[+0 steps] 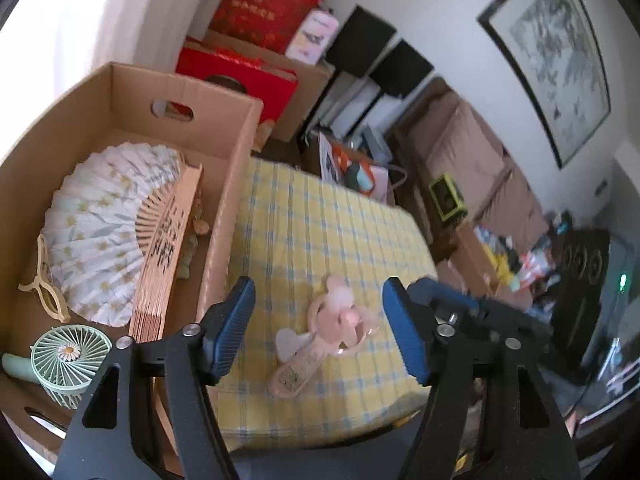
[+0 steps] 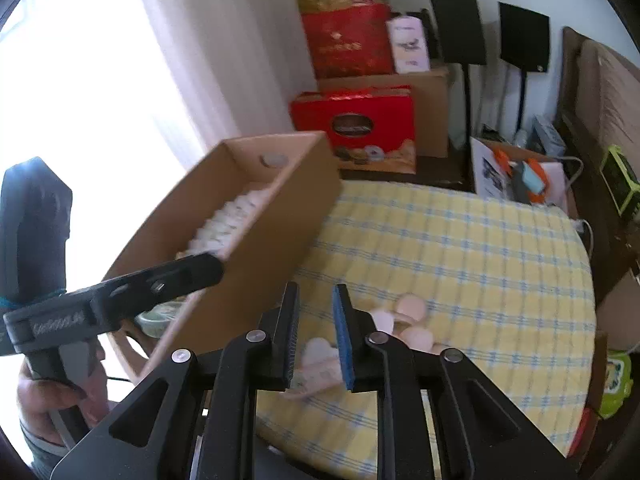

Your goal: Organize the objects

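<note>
A pink handheld fan [image 1: 340,322] lies on the yellow checked tablecloth [image 1: 320,220], just right of an open cardboard box [image 1: 224,200]. Inside the box are a white flowered folding fan [image 1: 100,224], a closed wooden fan [image 1: 164,256], a cream hair clip [image 1: 44,284] and a green handheld fan [image 1: 68,356]. My left gripper [image 1: 318,300] hovers open above the pink fan, holding nothing. My right gripper [image 2: 316,300] hangs over the table's near edge with its pads a narrow gap apart and nothing between them. The pink fan [image 2: 412,318] lies just beyond it. A hand [image 2: 44,396] holds the left gripper beside the box [image 2: 260,248].
Red gift boxes [image 2: 352,120] and a brown carton [image 2: 432,92] are stacked behind the table. Black speakers [image 2: 460,28] stand by the wall and a sofa [image 1: 472,152] at the right. Bags and clutter [image 2: 516,176] crowd the far table edge. A bright curtain [image 2: 120,80] fills the left.
</note>
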`<state>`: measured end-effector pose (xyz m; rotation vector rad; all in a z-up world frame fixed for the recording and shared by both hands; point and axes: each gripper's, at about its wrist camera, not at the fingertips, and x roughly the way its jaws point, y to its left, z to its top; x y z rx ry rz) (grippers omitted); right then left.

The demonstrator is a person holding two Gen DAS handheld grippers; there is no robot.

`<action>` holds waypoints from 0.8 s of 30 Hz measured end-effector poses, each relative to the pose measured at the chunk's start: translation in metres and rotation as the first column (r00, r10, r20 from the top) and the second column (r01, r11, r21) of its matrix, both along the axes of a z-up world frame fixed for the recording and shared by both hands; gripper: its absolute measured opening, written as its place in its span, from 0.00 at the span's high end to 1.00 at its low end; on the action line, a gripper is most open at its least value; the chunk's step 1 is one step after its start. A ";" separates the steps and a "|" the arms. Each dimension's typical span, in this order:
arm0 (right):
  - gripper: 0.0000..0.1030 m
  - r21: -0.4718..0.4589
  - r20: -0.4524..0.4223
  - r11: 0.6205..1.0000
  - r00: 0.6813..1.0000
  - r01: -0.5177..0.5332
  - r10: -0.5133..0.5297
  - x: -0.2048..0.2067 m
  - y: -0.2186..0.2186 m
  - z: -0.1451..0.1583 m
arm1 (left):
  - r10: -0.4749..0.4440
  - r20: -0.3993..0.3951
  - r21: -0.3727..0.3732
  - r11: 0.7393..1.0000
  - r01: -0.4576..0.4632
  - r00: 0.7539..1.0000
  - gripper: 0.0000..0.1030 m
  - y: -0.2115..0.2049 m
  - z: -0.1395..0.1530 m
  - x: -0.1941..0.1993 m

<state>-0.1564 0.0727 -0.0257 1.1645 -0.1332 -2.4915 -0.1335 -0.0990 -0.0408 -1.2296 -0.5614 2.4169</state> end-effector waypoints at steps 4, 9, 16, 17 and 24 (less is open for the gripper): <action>0.73 0.023 0.033 0.999 0.999 0.041 -0.042 0.000 0.020 -0.015 | -0.061 0.017 -0.060 0.996 0.062 0.998 0.24 0.020 -0.015 0.011; 0.62 0.037 0.072 0.991 0.989 0.126 -0.128 0.003 0.053 -0.040 | -0.135 0.007 -0.233 0.963 0.133 0.991 0.20 0.054 -0.028 0.029; 0.55 0.031 0.132 0.980 0.971 0.195 -0.197 0.009 0.091 -0.072 | -0.186 -0.017 -0.369 0.914 0.167 0.982 0.15 0.084 -0.033 0.051; 0.55 0.027 0.135 0.980 0.971 0.197 -0.198 0.011 0.093 -0.074 | -0.189 -0.017 -0.375 0.911 0.169 0.982 0.15 0.086 -0.033 0.051; 0.51 -0.007 0.149 0.977 0.966 0.214 -0.210 0.018 0.105 -0.082 | -0.223 -0.008 -0.374 0.905 0.204 0.975 0.15 0.096 -0.035 0.051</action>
